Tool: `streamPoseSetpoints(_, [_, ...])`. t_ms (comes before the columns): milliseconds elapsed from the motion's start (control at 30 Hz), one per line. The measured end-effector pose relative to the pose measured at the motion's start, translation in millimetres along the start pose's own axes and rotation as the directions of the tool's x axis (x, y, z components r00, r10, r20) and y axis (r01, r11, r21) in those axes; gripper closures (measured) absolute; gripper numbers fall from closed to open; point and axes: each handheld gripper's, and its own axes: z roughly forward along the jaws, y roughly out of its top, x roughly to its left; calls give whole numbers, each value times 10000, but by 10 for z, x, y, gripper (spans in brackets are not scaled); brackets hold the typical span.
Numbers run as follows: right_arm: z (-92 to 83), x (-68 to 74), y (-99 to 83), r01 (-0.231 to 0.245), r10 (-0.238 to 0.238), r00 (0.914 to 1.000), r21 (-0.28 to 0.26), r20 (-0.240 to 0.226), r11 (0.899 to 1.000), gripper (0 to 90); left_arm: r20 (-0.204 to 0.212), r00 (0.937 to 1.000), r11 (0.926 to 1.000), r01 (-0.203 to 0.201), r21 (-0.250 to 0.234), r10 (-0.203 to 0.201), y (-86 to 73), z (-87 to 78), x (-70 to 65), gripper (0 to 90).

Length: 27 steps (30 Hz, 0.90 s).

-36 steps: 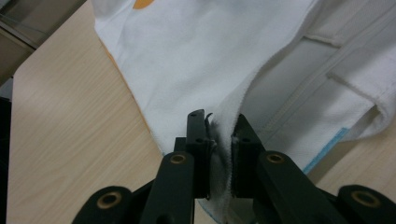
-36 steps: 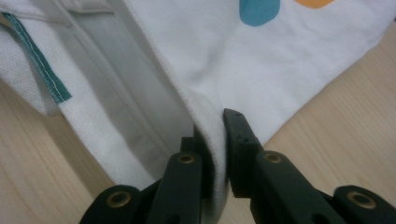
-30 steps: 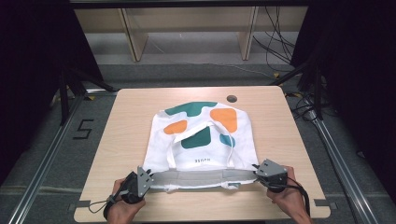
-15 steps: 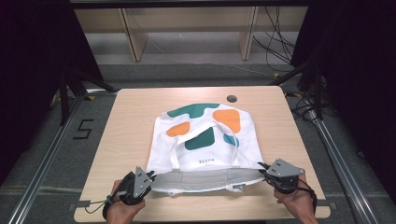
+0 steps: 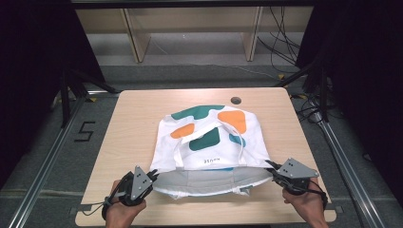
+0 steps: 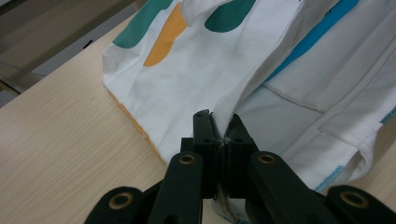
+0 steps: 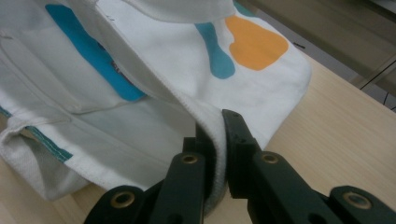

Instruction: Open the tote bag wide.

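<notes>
A white tote bag (image 5: 209, 142) printed with green, orange and blue shapes lies flat on the wooden table (image 5: 133, 123), its mouth toward the near edge. My left gripper (image 5: 151, 175) is shut on the upper rim of the bag (image 6: 187, 88) at its near left corner. My right gripper (image 5: 272, 167) is shut on the same rim at the near right corner of the bag (image 7: 187, 70). The rim is lifted and stretched between them, so the mouth gapes and the pale lining (image 5: 214, 179) shows. A handle (image 5: 209, 130) lies across the print.
A round cable hole (image 5: 235, 100) sits near the table's far edge. Bare wood lies left and right of the bag. Wooden shelving legs (image 5: 135, 38) and cables (image 5: 280, 42) stand on the floor beyond. A metal rail (image 5: 342, 152) runs along the right side.
Both grippers have pulled apart and toward the near edge, stretching the rim wider. The bag has slid nearer and its mouth has opened more.
</notes>
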Motion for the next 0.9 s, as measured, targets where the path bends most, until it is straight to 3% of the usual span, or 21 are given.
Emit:
streamPoseSetpoints(33, [-15,-20,22,65,-65,10000,-1,20,10000,866,24,9999,9999,157,-60,-157,10,1,2,861])
streamPoseSetpoints(433, [-165,-179,371,197,-169,9993,-841,329,9963,876,-60,9997,9956,249,-906,-255,308,-181,184,864])
streamPoseSetpoints(600, [-265,-251,575,362,-284,9977,-1291,615,9910,879,-401,9991,9889,71,-1486,-132,519,-321,278,865])
streamPoseSetpoints(767, [-402,-304,766,667,-535,9953,-1709,809,9830,881,-407,9988,9778,188,-2086,-278,673,-478,366,868])
streamPoseSetpoints(900, [-532,-335,910,512,-386,9968,-1886,697,9807,881,-454,9983,9691,248,-2454,-371,797,-618,395,869])
